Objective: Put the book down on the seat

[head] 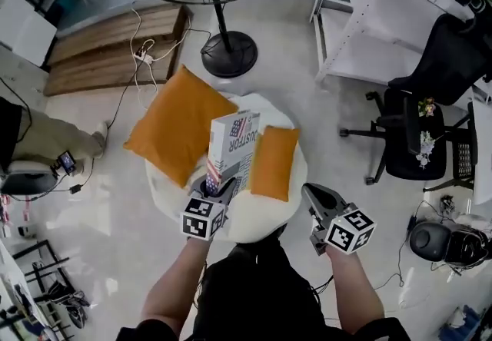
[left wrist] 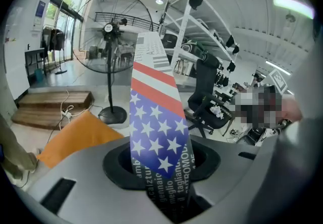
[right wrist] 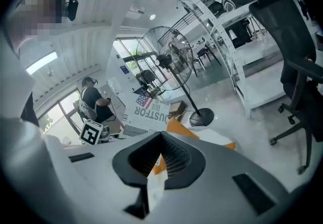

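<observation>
Head view: left gripper (head: 223,192) pinching upright book (head: 233,144) at centre over white seat (head: 254,226), large orange cushion (head: 178,124) crowding its left, small orange cushion (head: 274,163) its right, right gripper (head: 314,197) pressed together, empty, lower right; left gripper view: flag-print book filling centre, fan (left wrist: 108,29) behind; right gripper view: book upper left of centre.

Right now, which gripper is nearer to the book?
Left. The left gripper holds the book by its lower edge in its jaws; the right gripper is off to the book's right, apart from it.
</observation>
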A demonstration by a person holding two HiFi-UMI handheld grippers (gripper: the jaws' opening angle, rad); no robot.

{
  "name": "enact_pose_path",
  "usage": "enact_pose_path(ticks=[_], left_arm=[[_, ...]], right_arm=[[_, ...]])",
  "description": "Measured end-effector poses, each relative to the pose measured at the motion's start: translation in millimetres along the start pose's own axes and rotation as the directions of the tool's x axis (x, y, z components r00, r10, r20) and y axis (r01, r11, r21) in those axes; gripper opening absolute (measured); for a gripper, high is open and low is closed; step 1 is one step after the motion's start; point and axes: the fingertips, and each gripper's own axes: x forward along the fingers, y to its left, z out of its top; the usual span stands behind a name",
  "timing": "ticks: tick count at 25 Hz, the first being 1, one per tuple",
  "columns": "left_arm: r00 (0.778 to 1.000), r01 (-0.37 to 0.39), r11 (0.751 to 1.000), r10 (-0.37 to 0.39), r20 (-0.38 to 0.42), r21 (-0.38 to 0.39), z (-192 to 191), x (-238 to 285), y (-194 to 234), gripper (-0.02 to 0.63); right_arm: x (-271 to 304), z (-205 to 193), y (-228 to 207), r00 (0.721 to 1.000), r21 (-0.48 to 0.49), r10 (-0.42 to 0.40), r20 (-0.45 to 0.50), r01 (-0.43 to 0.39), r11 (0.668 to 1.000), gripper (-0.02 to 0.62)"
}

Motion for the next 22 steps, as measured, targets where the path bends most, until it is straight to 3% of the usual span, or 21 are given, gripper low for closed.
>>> enact_pose_path(ticks=[9, 16, 22], left_arm=[[0.994, -0.041, 0.994, 0.030, -0.108, -0.104, -84.4, 79.4, 51.8, 0.167], [0.984, -0.044, 0.995, 0.027, -0.176, -0.090, -150.8, 136.7, 75.3, 0.169], [0.959, -0.069, 0.994, 0.042, -0.280, -0.085, -220.8, 197.2, 102.1, 0.169]], right_arm=[[77.1, -67.9, -50.9, 0.994, 0.046, 0.013, -0.104, -0.008, 0.999, 0.015], [133.0, -116.8, -81.2, 0.992, 0.061, 0.043, -0.122, -0.036, 0.998, 0.015], [171.0, -175.3, -109.0, 0.986, 0.066, 0.062, -0.155, -0.052, 0.996, 0.014]])
